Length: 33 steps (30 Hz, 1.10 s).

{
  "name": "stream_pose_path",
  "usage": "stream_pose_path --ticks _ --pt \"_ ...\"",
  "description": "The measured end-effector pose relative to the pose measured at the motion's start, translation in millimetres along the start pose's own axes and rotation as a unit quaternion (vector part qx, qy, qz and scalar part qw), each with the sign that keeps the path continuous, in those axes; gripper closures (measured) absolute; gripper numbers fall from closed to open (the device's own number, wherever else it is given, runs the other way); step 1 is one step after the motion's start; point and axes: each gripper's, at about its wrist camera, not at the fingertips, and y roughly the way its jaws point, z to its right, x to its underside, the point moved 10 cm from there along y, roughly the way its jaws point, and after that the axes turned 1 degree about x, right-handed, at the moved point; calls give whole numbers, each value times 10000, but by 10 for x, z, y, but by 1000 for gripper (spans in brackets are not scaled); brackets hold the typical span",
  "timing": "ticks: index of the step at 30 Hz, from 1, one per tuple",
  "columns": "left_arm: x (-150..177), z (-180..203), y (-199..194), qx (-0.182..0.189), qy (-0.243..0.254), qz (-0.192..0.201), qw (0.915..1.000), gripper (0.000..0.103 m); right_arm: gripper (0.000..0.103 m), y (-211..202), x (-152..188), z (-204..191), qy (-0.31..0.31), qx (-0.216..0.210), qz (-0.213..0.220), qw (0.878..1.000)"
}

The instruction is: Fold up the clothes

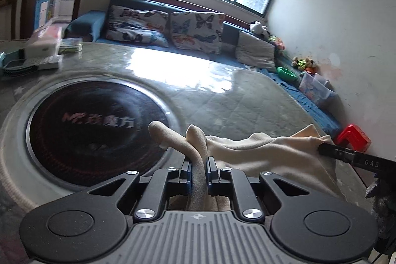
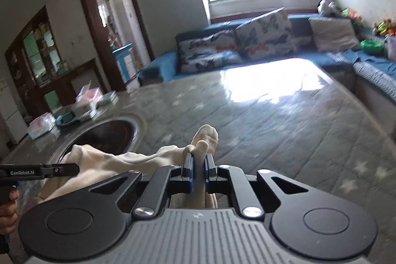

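Both the left gripper (image 1: 199, 166) and right gripper (image 2: 198, 166) have jaws clamped on the cream fleece garment (image 1: 259, 152), stretching one edge taut above the grey quilted tabletop (image 1: 235, 100) for folding.

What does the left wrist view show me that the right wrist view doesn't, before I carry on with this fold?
Only the left wrist view shows the whole dark burner disc with its lettering and a red block by the wall. Only the right wrist view shows the doorway and the cabinet at left. Both show the cream garment stretched between the left gripper and right gripper, each shut on a bunch of it, over the grey star-patterned table cover, with butterfly cushions beneath the window.
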Motion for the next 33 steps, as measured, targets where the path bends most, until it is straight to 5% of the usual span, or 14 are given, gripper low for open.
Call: stream_pose_path --ticks 13,23,33 --pt "-112 870 683 636 387 -305 9968 91 96 -332 -326 758 -150 1089 406 9931" --pt "67 936 947 369 740 -674 9943 85 91 -177 -65 1463 284 2016 6 9791" --pt "-23 1081 846 480 1054 -444 9923 85 86 312 -41 1106 127 1319 -433 9902"
